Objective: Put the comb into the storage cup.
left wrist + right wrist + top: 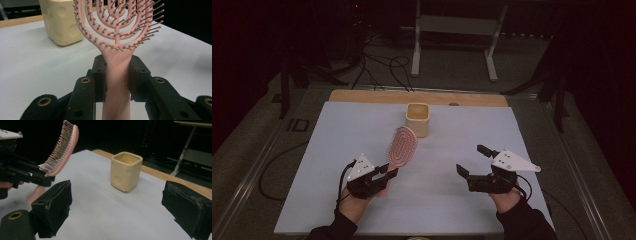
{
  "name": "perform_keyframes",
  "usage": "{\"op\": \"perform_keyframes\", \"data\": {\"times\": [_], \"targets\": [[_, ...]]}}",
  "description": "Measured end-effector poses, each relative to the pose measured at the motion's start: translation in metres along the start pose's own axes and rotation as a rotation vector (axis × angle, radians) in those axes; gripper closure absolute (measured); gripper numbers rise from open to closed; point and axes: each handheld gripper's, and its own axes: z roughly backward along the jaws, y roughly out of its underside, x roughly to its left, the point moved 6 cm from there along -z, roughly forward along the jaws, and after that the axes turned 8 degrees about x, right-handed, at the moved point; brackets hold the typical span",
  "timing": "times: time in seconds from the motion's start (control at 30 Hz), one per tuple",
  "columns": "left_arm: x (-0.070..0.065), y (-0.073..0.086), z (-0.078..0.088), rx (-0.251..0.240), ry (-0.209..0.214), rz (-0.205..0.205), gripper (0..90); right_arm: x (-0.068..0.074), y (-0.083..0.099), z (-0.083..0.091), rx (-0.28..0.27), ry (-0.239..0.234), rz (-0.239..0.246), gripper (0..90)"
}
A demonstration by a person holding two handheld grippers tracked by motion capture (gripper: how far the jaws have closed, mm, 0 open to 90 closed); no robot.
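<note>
1. Clamping the pink hairbrush [117, 47] by the neck of its handle, the left gripper [117, 75] has both pads pressed against the handle's sides.
2. The brush is lifted off the white tabletop [362, 130], its bristled head tilted up and reaching toward the cream cup [417, 119].
3. In the high view the brush head [402, 145] ends just short of the cup, on the cup's near-left side.
4. The cup stands upright on the far middle of the tabletop, its mouth open to the top.
5. The right gripper [473, 161] hangs to the cup's near-right, well apart from it, with its jaws spread wide and nothing between them.
6. Seen from the right gripper view, the cup [126, 171] lies between that gripper's two black pads, farther off.
</note>
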Motion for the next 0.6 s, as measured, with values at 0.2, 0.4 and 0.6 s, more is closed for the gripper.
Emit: {"op": "perform_keyframes", "data": {"times": [0.2, 0.4, 0.6], "targets": [[0.0, 0.0, 0.0, 0.002, 0.002, 0.002, 71.1, 0.008, -0.012, -0.003, -0.013, -0.024, 0.003, 8.7], [-0.001, 0.0, 0.0, -0.004, 0.011, 0.004, 71.1, 0.02, -0.029, -0.011, -0.015, -0.05, 0.035, 8.7], [-0.003, 0.0, -0.001, 0.001, 0.014, -0.005, 71.1, 0.029, -0.04, -0.016, -0.036, -0.083, 0.03, 8.7]]}}
